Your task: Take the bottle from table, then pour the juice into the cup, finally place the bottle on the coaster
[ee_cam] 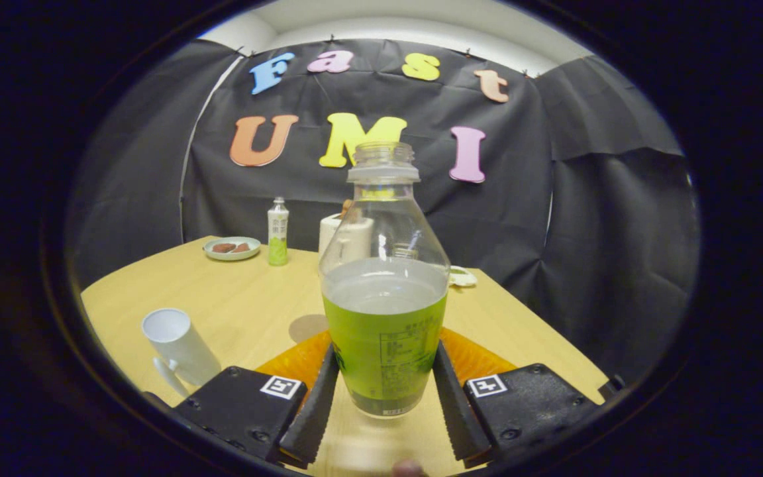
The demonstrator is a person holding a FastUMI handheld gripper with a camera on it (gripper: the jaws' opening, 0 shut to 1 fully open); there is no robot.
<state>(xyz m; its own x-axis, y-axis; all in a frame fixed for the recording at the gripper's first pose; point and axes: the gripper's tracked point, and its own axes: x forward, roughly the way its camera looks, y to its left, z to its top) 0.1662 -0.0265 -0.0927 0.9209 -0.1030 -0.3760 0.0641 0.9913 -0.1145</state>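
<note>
A clear uncapped bottle (383,298) with a green label and about half full of juice stands upright between my fingers. My gripper (385,354) is shut on the bottle, with one finger pressing on each side of the label. An orange coaster (292,362) lies on the table right behind the bottle's lower part, showing on both sides of it. I cannot tell whether the bottle's base touches the table or hangs just above it. A white cup (179,344) with a handle stands to the left of my fingers, its mouth open upward.
At the far side of the wooden table (242,305) are a small plate (231,248) with food, a small green-and-white bottle (278,232), a white container (345,238) and a small white item (463,276). The table's right edge runs close beside my right finger.
</note>
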